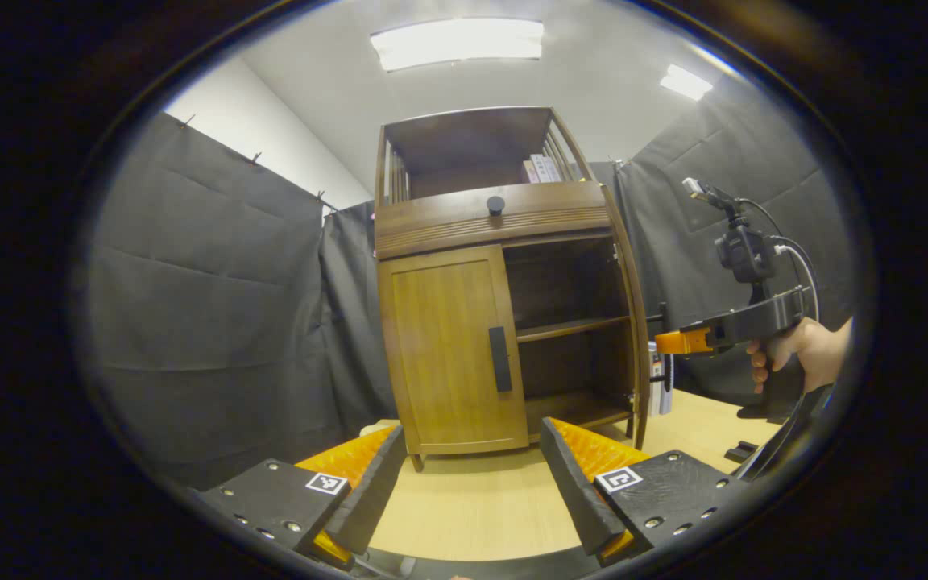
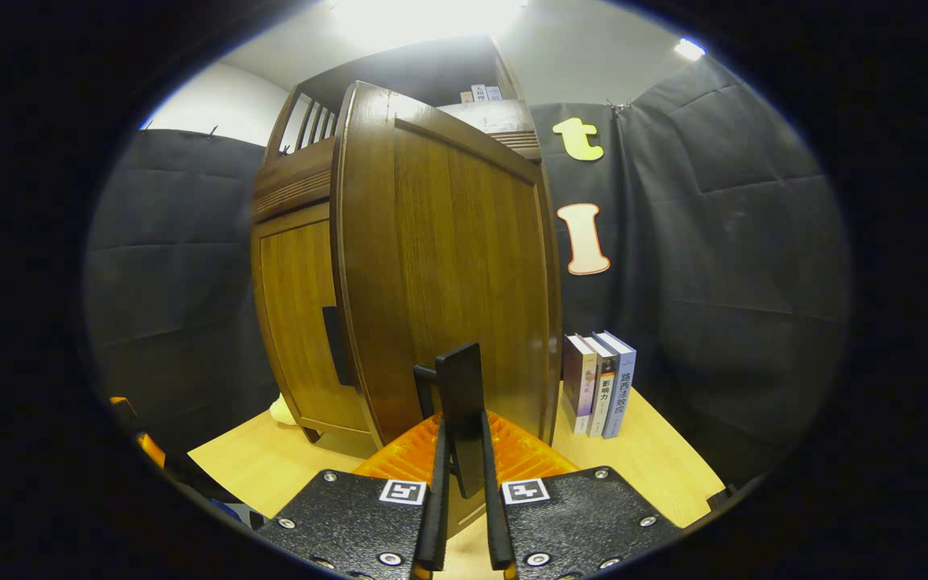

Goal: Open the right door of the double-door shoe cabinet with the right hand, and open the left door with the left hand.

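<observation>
Right door point(image 2: 448, 266) swung open, handle point(image 2: 461, 403) clamped by right gripper point(image 2: 464, 483) | left gripper point(image 1: 468, 475) held wide before closed left door point(image 1: 452, 350)

The right gripper's point(image 1: 661, 342) tips are hidden behind the open right door point(image 1: 633, 322), at 3 o'clock in the left gripper view. The book point(image 1: 661, 387) below it is mostly covered too.

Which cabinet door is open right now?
The right door, swung out with its handle clamped in the right gripper. The left door sits shut.
</observation>
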The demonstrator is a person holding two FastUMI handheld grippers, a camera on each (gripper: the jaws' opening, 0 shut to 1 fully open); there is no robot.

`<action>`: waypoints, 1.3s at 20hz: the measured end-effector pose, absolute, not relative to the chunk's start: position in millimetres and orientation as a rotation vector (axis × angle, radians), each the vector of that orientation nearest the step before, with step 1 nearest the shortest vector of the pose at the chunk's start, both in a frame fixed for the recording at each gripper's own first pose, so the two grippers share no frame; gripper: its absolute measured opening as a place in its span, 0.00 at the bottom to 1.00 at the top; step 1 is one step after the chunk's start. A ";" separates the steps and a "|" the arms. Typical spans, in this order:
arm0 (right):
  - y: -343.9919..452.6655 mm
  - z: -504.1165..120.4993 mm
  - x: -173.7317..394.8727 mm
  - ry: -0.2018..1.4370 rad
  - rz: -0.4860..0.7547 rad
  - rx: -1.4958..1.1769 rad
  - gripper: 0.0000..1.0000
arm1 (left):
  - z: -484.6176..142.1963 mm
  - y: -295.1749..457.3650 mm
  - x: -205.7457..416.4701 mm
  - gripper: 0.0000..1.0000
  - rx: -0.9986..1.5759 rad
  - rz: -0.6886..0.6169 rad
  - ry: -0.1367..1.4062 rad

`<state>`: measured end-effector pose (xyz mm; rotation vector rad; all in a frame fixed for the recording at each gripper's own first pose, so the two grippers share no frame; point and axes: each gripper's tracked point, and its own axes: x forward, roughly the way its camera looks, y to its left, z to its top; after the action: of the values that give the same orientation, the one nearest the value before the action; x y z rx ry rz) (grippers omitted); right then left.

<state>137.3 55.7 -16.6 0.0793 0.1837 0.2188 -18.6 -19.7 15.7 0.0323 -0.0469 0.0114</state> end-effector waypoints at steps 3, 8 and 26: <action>35.1 -15.7 131.2 0.175 0.170 0.083 0.16 | 20.2 -24.7 -15.0 0.95 0.032 -0.010 -0.053; 3.1 -17.9 120.3 0.163 0.110 0.046 0.14 | 26.0 -32.0 -4.4 0.95 0.026 -0.040 -0.056; -84.9 -12.2 42.8 0.121 -0.074 -0.001 0.92 | 71.0 -70.0 159.6 1.00 -0.042 -0.169 -0.096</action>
<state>42.8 -84.9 -12.2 -0.0009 0.1213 -0.0740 159.6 -70.0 71.0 -0.0418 -0.0962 -0.1689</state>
